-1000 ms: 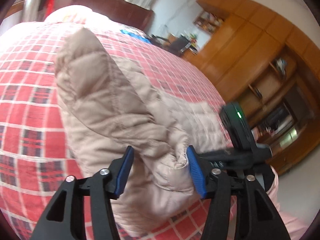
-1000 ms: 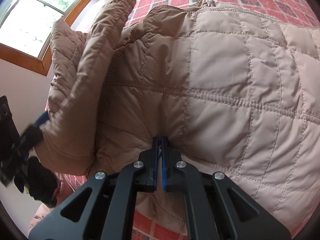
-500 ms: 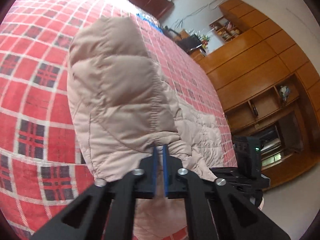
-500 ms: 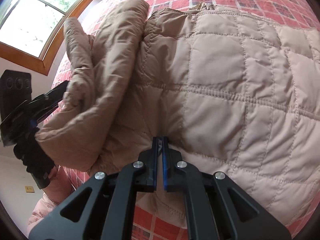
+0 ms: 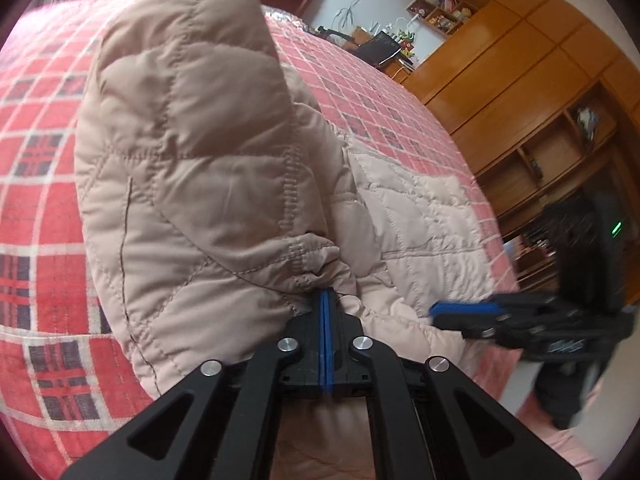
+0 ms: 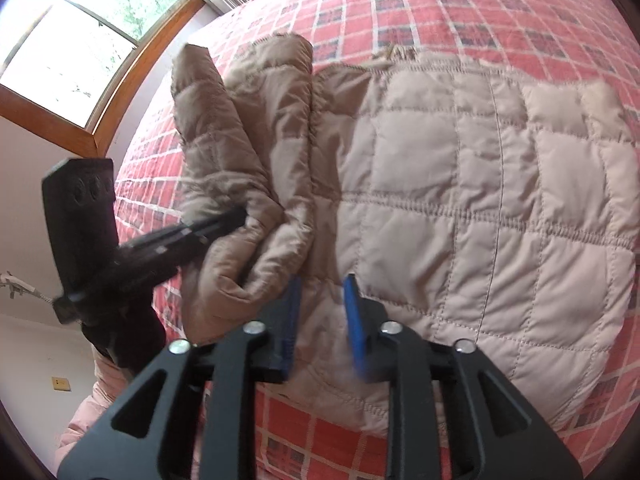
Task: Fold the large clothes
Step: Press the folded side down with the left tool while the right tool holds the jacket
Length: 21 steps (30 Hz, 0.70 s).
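While the left claw (image 5: 325, 300) pinches its bunched sleeve, the beige quilted jacket (image 6: 460, 200) lies flat, right claw (image 6: 322, 300) released.

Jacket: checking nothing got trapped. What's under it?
The jacket lies on the red plaid bedspread, which shows all around it. Anything directly beneath is covered, including by the sleeve the left gripper pinches.

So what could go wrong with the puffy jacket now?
The left gripper pinches only a small bit of the sleeve, so the slippery cloth might slide out. The right gripper has open jaws over the jacket, so nothing pins the body, and pulling the sleeve could drag it across the bed.
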Motion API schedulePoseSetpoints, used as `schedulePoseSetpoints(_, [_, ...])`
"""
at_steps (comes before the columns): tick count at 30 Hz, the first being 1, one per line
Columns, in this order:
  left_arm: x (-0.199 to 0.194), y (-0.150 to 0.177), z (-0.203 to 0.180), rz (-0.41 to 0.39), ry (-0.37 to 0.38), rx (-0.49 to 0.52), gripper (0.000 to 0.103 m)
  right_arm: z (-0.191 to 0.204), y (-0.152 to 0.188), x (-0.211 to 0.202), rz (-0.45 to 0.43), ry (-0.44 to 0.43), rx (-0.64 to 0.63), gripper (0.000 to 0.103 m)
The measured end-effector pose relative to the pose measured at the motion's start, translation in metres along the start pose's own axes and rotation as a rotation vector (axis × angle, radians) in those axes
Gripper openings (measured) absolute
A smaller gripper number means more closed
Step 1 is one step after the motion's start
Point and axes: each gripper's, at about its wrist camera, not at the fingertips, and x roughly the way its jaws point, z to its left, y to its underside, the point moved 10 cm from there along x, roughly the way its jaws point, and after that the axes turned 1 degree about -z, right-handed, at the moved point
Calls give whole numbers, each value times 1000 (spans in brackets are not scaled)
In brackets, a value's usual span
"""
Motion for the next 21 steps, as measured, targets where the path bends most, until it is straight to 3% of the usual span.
schedulePoseSetpoints(5, [0,1,1,-7,-19,25,2,16,-16,-9,-18,-10,-8,53])
schedulePoseSetpoints(11, [5,2,-4,-14,-4,29,2,24,-32,13,36,-39,8,53])
schedulePoseSetpoints(16, [4,6,-5,-12,5,32,2,25,-48,33,57,-12,5,53])
schedulePoseSetpoints(21, [2,5,-2,-7,26,-3,2,25,-47,50,87,39,-28,44])
